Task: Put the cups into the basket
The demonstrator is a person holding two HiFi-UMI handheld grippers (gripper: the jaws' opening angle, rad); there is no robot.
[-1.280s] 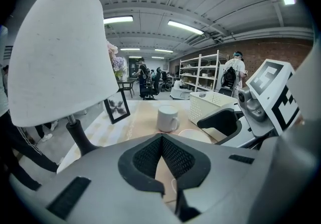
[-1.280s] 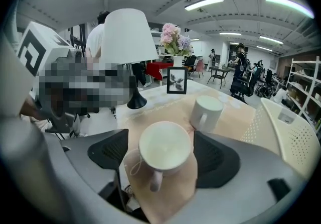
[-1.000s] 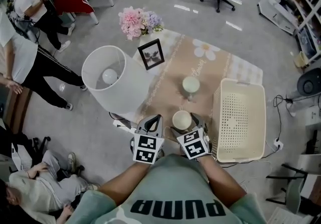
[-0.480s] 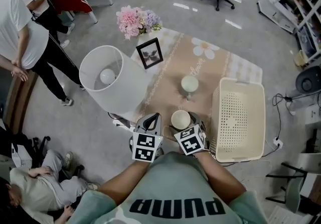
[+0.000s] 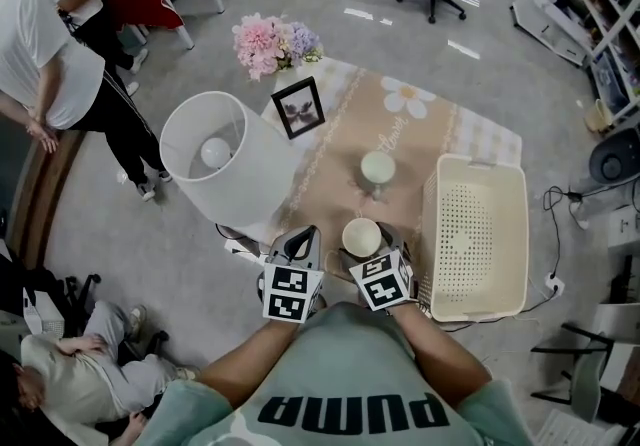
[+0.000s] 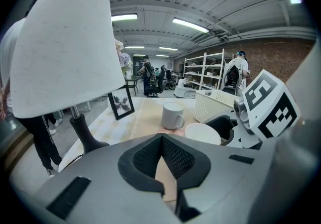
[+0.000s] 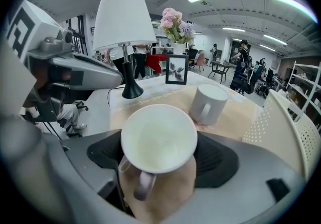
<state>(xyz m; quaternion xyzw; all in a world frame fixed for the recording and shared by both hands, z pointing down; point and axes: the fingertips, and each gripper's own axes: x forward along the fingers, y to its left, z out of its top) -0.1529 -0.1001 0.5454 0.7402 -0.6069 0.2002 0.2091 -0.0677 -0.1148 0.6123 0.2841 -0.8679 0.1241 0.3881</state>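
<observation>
A white cup point(image 5: 361, 236) stands near the table's front edge, its handle towards me. My right gripper point(image 5: 366, 240) has a jaw pressed to each side of the cup point(image 7: 159, 139). A second white cup point(image 5: 378, 168) sits further back on the tan runner; it also shows in the right gripper view point(image 7: 207, 102) and the left gripper view point(image 6: 173, 115). The cream perforated basket point(image 5: 440, 234) lies to the right of both cups, with nothing in it. My left gripper point(image 5: 304, 240) is beside the held cup on its left, pads point(image 6: 150, 155) together and nothing between them.
A white-shaded lamp point(image 5: 215, 149) with a black base point(image 6: 85, 135) stands at the left. A framed photo point(image 5: 301, 107) and a pink flower bunch point(image 5: 272, 42) are at the back. People point(image 5: 45, 44) stand left of the table.
The right gripper's marker cube has turned slightly around the cup, which has stayed put. A person at the left has walked a few steps.
</observation>
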